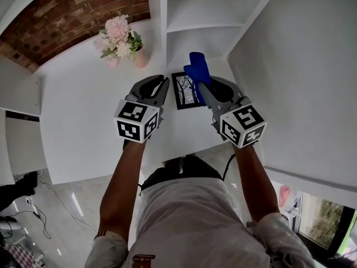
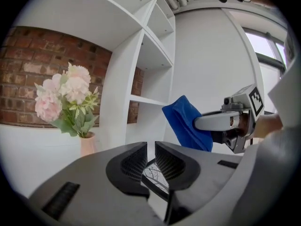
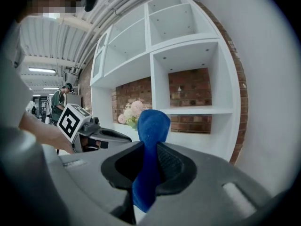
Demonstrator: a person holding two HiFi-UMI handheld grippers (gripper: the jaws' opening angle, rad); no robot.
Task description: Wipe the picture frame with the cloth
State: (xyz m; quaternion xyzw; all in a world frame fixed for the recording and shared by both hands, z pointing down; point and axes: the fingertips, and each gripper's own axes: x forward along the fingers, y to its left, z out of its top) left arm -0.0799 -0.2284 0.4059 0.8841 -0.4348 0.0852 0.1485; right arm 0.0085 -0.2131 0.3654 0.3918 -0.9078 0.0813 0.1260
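Observation:
A small black picture frame with a tree drawing lies flat on the white table, between my two grippers. My right gripper is shut on a blue cloth, which sticks up past its jaws over the frame's right edge. In the right gripper view the cloth is pinched between the jaws of the right gripper. My left gripper hovers just left of the frame. Its jaws stand a narrow gap apart with nothing clamped, and the frame shows through the gap of the left gripper.
A pink vase of pale flowers stands at the back left of the table. White shelf cubbies and a brick wall rise behind the frame. The table's front edge is close to my body. A person stands far off.

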